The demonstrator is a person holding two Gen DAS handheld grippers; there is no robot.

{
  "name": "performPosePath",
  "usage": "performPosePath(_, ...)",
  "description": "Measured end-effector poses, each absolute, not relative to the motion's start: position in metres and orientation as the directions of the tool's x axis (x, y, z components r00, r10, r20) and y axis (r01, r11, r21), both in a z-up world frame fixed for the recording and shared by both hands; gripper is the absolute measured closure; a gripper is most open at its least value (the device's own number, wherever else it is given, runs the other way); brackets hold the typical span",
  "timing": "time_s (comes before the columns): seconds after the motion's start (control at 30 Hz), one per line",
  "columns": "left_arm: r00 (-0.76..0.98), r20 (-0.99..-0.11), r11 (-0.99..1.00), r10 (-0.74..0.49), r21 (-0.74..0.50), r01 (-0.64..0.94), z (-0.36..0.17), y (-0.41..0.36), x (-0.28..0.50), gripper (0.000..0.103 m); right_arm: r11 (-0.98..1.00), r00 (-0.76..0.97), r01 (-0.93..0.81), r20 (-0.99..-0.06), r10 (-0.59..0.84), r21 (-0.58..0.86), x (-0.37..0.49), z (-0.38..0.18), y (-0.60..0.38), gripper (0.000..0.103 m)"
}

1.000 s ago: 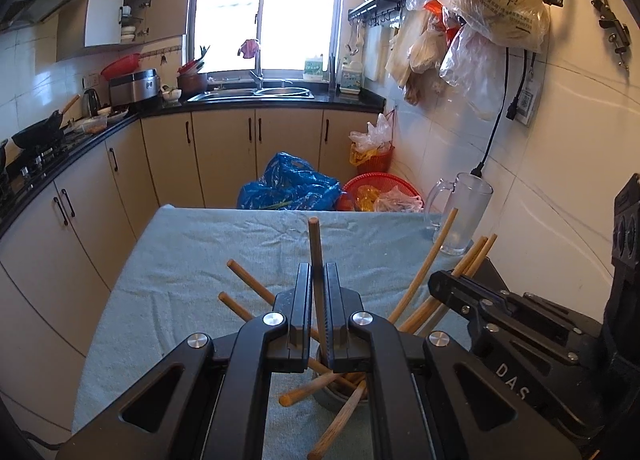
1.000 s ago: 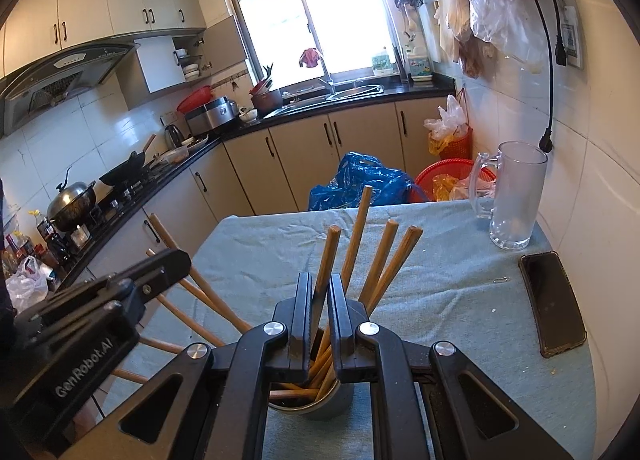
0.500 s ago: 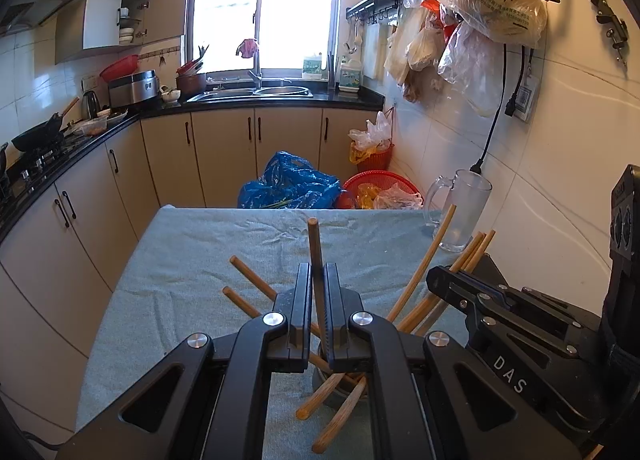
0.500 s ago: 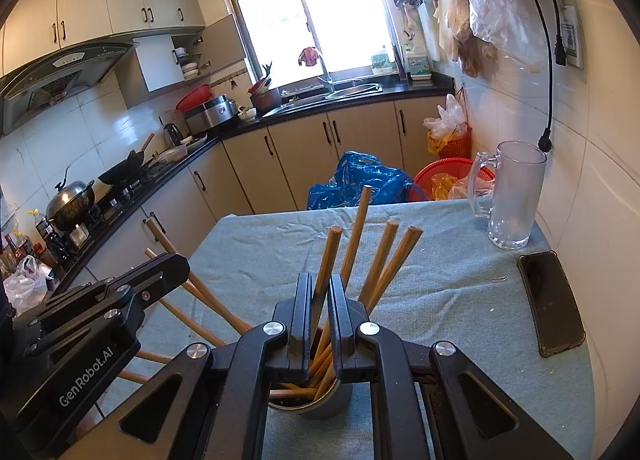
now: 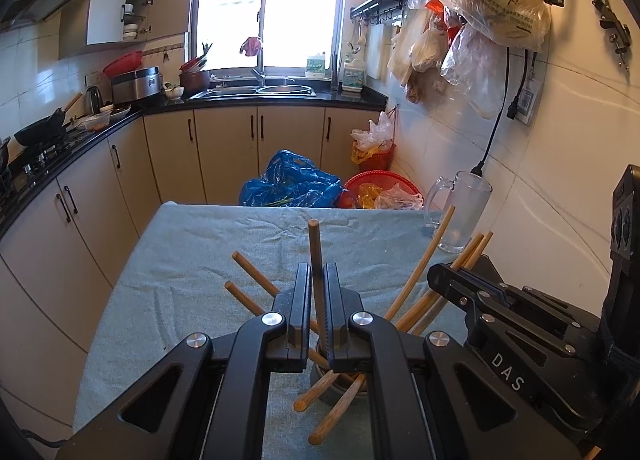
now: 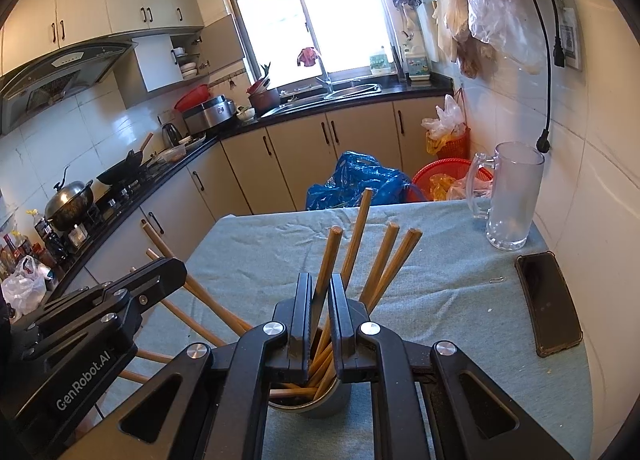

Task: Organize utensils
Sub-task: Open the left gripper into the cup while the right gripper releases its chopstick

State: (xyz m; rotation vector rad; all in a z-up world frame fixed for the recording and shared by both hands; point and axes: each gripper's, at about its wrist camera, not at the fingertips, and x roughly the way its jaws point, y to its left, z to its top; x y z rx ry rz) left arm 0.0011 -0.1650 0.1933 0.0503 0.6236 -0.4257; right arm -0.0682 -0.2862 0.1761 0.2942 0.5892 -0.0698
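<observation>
Black and closed tight, the left tool gripped one wooden chopstick, which stood almost upright between its two fingers, with the round end above the fingertips. The right tool was also clenched on a chopstick; this one leaned a little to the right. Compared with one second earlier, nearly nothing was different: both tools kept the same place and the same grip, and only the loose sticks under the left tool lay at a slightly different angle.

Both gripped chopsticks went down into a small metal cup that stood on the counter, directly below and between the fingers of each tool. More chopsticks fanned out of the same cup, some to the right and some far to the left.

From the right wrist, the inside of the cup and its rim were visible, with the stick ends crossing inside, and a dark phone lay on the blue-grey cloth near the wall, close to a glass mug. The left tool showed there at the left edge as a black body with white letters. From the left wrist the cup was mostly hidden behind the fingers, the phone was covered, and the right tool appeared at the right, beside the fanned sticks.
</observation>
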Motion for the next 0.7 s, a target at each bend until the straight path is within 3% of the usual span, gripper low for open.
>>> performPosePath(0.07,0.731,-0.574,0.913,-0.369,-0.079,0.399,0.194,-0.165,0.000,0.092,0.956,0.833,0.153,-0.553,0.011,0.251,-0.070,0.179,-0.286,0.086)
performPosePath(0.13,0.735,-0.568,0.914,-0.371,-0.083,0.397,0.197,-0.163,-0.002,0.076,0.954,0.839,0.157,-0.544,0.008,0.256,-0.072,0.181,-0.287,0.068)
performPosePath(0.2,0.746,-0.555,0.917,-0.369,-0.087,0.389,0.199,-0.159,-0.006,0.071,0.952,0.844,0.161,-0.536,0.004,0.260,-0.074,0.184,-0.289,0.062)
performPosePath(0.47,0.753,-0.546,0.920,-0.368,-0.097,0.379,0.207,-0.153,-0.016,0.062,0.950,0.850,0.170,-0.526,-0.006,0.264,-0.081,0.192,-0.288,0.056)
performPosePath(0.7,0.782,-0.516,0.935,-0.350,-0.135,0.329,0.223,-0.135,-0.036,0.035,0.945,0.868,0.189,-0.495,-0.034,0.266,-0.101,0.210,-0.290,0.045)
